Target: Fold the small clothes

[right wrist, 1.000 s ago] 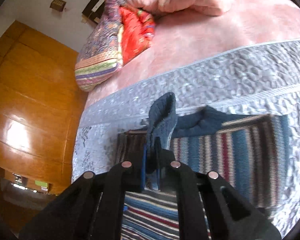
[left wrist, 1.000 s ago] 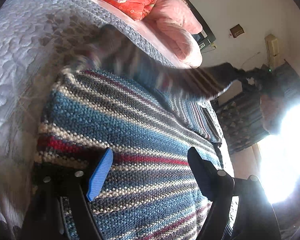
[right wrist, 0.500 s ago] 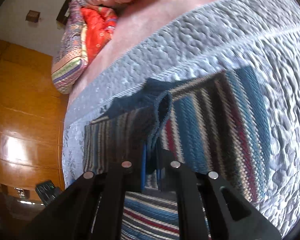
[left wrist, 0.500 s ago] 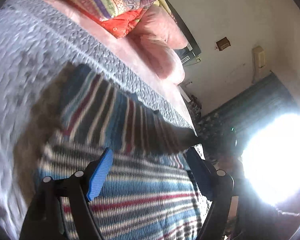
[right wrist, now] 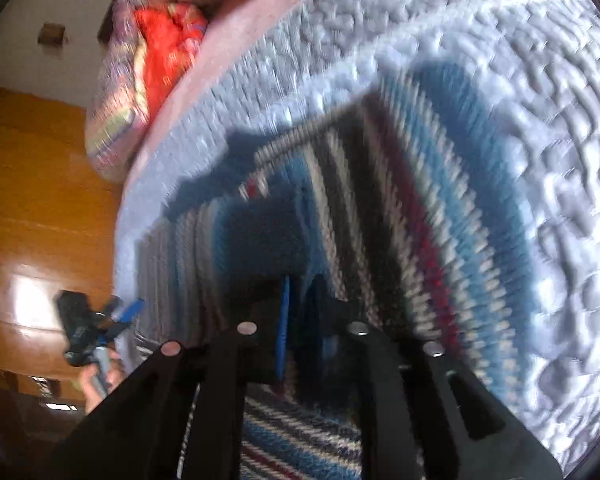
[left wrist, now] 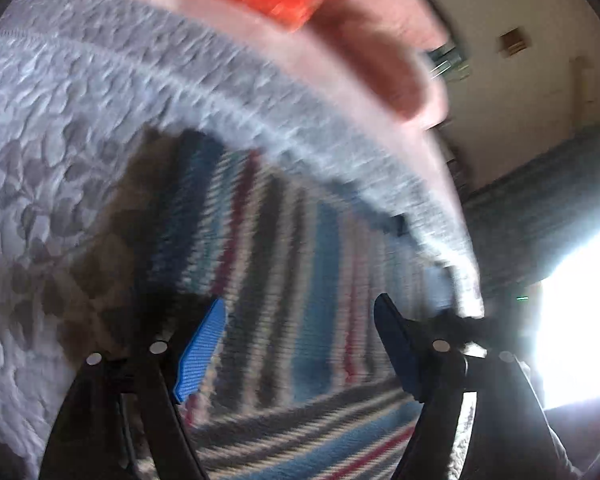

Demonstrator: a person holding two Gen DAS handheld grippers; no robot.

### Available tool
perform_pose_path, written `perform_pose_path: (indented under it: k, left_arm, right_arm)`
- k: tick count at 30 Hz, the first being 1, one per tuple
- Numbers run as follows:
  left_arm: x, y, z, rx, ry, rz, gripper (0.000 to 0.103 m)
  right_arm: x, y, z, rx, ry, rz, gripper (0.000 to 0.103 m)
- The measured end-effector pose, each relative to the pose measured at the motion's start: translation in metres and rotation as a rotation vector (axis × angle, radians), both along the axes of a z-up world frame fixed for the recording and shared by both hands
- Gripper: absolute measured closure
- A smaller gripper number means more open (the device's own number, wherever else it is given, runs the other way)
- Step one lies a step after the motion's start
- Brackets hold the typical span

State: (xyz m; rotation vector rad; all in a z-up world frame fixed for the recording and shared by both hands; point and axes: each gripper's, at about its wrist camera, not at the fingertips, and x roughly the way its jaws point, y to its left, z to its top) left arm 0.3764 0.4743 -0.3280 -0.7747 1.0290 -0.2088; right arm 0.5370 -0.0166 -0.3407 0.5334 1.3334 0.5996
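Note:
A knitted sweater (left wrist: pixel 308 264) with blue, white, red and dark stripes lies on a grey quilted bedspread (left wrist: pixel 60 128). My left gripper (left wrist: pixel 300 344) hovers just above it, open, with nothing between its blue pads (left wrist: pixel 200 348). In the right wrist view my right gripper (right wrist: pixel 302 320) is shut on a dark blue fold of the sweater (right wrist: pixel 400 240), low over the striped knit. The left gripper (right wrist: pixel 100 320), held by a hand, shows at the far left of that view. Both views are motion-blurred.
Pink pillows (left wrist: pixel 380 60) and a red and multicoloured cushion (right wrist: pixel 152 64) lie at the head of the bed. A wooden wardrobe (right wrist: pixel 40 200) stands beside the bed. A bright window (left wrist: pixel 580 312) glares at the right.
My right gripper has carried the held fold down and across the sweater, so the striped panel now lies spread over the bedspread. My left gripper stayed open and tilted toward the pillows.

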Motion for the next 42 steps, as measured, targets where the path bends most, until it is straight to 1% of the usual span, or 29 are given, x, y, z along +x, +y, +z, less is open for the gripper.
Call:
perform_pose_path:
  k: [1,3,4,6,7,9,10,12,13,15,17,19,21,23,24,25,27,29,31,32,33,34,36,37,38,39,40,41,42]
  left_arm:
    - [0.005,0.001,0.005,-0.009,-0.019,-0.011,0.027]
    - [0.016,0.001,0.017,-0.015,-0.063,-0.030,0.026]
    - [0.023,0.001,0.020,-0.021,-0.076,-0.043,0.026]
    - [0.042,0.000,0.016,-0.021,-0.059,-0.058,0.026]
    - [0.048,-0.001,0.010,-0.012,-0.038,-0.058,0.026]
    - [0.062,0.001,-0.012,0.026,0.041,-0.052,0.027]
    - [0.064,0.000,-0.017,0.030,0.056,-0.052,0.027]
    - [0.066,0.000,-0.023,0.024,0.061,-0.044,0.027]
    - [0.063,0.001,-0.020,0.016,0.058,-0.039,0.027]
    - [0.052,0.000,-0.008,-0.036,0.021,-0.053,0.027]
    - [0.030,-0.006,0.006,-0.069,-0.030,-0.134,0.027]
    - [0.012,-0.009,0.010,-0.080,-0.044,-0.178,0.027]
    - [0.000,-0.008,-0.002,-0.065,-0.008,-0.180,0.027]
    - [-0.004,-0.010,-0.022,-0.008,0.046,-0.169,0.028]
    - [-0.004,-0.012,-0.026,0.006,0.044,-0.171,0.030]
    - [-0.005,-0.013,-0.024,0.020,0.039,-0.174,0.030]
    - [-0.009,-0.012,-0.014,0.013,0.064,-0.143,0.030]
    - [-0.031,-0.010,0.008,-0.034,0.047,-0.137,0.030]
    - [-0.064,-0.014,0.027,-0.009,0.048,-0.160,0.028]
    - [-0.079,-0.016,0.032,-0.004,0.049,-0.175,0.027]
    - [-0.110,-0.020,0.040,-0.005,0.061,-0.196,0.026]
    - [-0.127,-0.018,0.043,-0.010,0.074,-0.201,0.025]
    - [-0.179,-0.020,0.041,-0.035,0.132,-0.206,0.025]
    - [-0.200,-0.020,0.036,-0.059,0.162,-0.195,0.024]
    - [-0.221,-0.020,0.031,-0.093,0.196,-0.181,0.023]
    - [-0.249,-0.022,0.019,-0.135,0.268,-0.161,0.023]
    - [-0.265,-0.023,0.012,-0.154,0.305,-0.145,0.023]
    - [-0.287,-0.026,0.002,-0.193,0.352,-0.122,0.023]
    - [-0.300,-0.028,-0.003,-0.225,0.375,-0.109,0.023]
  right_arm:
    - [0.004,-0.013,0.016,0.049,-0.046,-0.041,0.083]
    - [0.014,-0.031,0.034,0.133,-0.068,-0.092,0.082]
    - [0.018,-0.032,0.035,0.162,-0.058,-0.085,0.083]
    - [0.023,-0.022,0.029,0.208,-0.013,-0.026,0.083]
    - [0.024,-0.012,0.021,0.197,0.008,0.011,0.083]
    - [0.022,0.003,0.005,0.164,0.038,0.058,0.083]
    - [0.021,0.010,-0.007,0.128,0.060,0.074,0.083]
    - [0.018,0.017,-0.025,0.051,0.064,0.092,0.103]
    - [0.018,0.015,-0.024,0.024,0.060,0.077,0.103]
    - [0.014,0.004,-0.014,0.078,0.057,0.063,0.094]
    - [0.003,-0.014,0.004,0.105,0.031,0.068,0.094]
    - [-0.015,-0.034,0.011,0.104,0.020,0.074,0.093]
    - [-0.027,-0.046,0.006,0.100,0.040,0.064,0.093]
    - [-0.034,-0.045,-0.013,0.039,0.069,0.047,0.097]
    - [-0.036,-0.044,-0.019,0.025,0.075,0.041,0.100]
    - [-0.038,-0.044,-0.019,0.021,0.070,0.035,0.099]
    - [-0.045,-0.044,-0.007,0.047,0.064,0.013,0.086]
    - [-0.062,-0.048,0.017,0.088,0.033,0.023,0.082]
    - [-0.089,-0.057,0.031,0.098,0.038,0.042,0.077]
    - [-0.106,-0.064,0.034,0.090,0.049,0.051,0.067]
    - [-0.131,-0.074,0.036,0.079,0.066,0.054,0.057]
    - [-0.150,-0.080,0.034,0.066,0.082,0.052,0.054]
    - [-0.191,-0.098,0.029,0.053,0.129,0.034,0.046]
    - [-0.220,-0.112,0.021,0.040,0.174,0.015,0.045]
    - [-0.237,-0.117,0.017,0.029,0.197,0.006,0.044]
    - [-0.259,-0.127,0.013,0.017,0.225,-0.005,0.044]
    - [-0.284,-0.134,0.008,0.000,0.264,-0.005,0.044]
    - [-0.301,-0.139,0.006,0.003,0.286,-0.013,0.044]
    - [-0.316,-0.144,0.004,0.010,0.312,-0.023,0.044]
